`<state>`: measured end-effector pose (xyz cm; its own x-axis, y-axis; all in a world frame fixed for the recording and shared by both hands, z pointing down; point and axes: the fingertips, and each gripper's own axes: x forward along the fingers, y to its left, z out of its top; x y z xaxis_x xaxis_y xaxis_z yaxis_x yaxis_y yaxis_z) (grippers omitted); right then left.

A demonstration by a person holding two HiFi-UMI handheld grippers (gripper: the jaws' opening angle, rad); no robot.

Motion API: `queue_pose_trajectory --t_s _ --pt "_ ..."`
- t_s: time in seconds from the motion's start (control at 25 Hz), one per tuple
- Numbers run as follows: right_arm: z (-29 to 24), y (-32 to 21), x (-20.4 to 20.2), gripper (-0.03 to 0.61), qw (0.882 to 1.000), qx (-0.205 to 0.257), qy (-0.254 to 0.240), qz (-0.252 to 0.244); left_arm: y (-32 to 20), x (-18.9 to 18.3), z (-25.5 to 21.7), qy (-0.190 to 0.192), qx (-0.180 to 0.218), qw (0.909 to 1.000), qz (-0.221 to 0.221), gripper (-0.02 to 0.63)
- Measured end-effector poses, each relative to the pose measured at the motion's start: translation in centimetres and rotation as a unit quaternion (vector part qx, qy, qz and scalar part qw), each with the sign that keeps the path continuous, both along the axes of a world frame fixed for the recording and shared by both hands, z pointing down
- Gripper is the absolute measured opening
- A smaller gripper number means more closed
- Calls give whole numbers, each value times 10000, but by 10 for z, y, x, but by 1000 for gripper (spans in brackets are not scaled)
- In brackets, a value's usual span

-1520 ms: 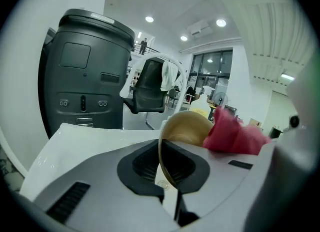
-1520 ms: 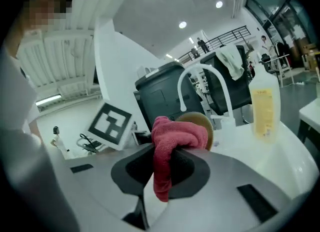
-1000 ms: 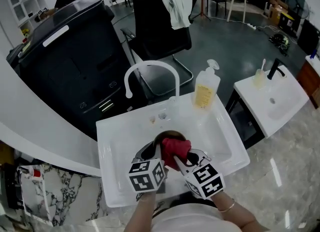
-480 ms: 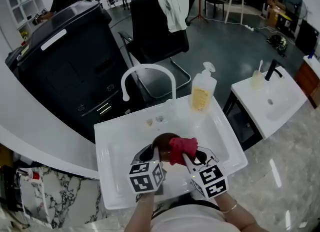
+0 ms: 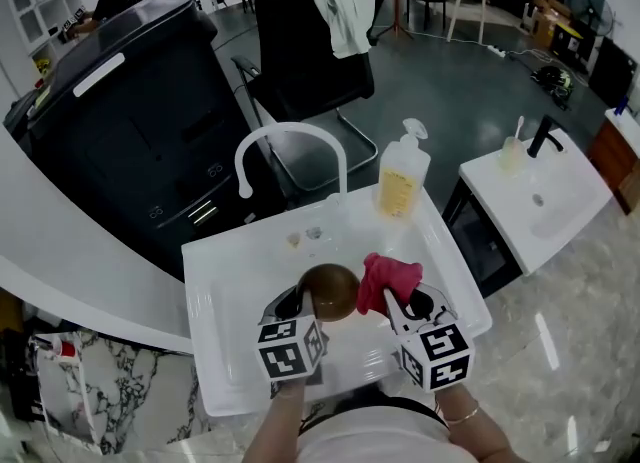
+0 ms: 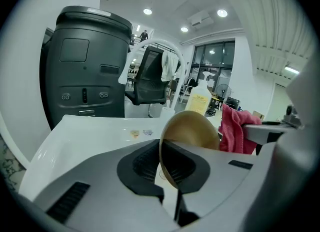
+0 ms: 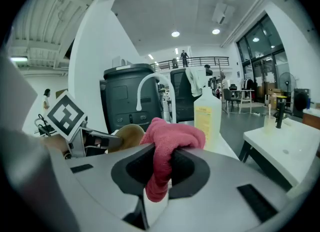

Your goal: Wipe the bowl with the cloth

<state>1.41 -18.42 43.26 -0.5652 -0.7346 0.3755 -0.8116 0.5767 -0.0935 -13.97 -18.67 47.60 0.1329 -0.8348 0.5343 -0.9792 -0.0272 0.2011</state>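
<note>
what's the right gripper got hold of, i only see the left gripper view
Observer: The right gripper is shut on the cloth; a fold hangs down between its jaws.
Operator: is the cloth on the bowl
Observer: In the head view it sits beside the bowl, at its right edge. Whether they touch I can't tell.
</note>
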Motion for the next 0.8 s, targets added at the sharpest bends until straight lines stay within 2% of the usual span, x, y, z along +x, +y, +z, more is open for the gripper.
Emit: queue_pose_trajectory --t_s 0.36,0.48,0.64,0.8 --pt "0 -14 41 55 9981 -35 -216 585 -26 5 31 159 -308 9994 32 27" --pt "3 -15 48 55 9976 -67 -193 667 -39 11 50 344 -516 9980 126 28" --pt "7 -16 54 55 9970 -141 -193 736 -52 30 80 867 -857 9921 300 28" --pt "13 -18 62 55 9963 -220 -198 813 -61 50 115 872 -1250 9873 452 28"
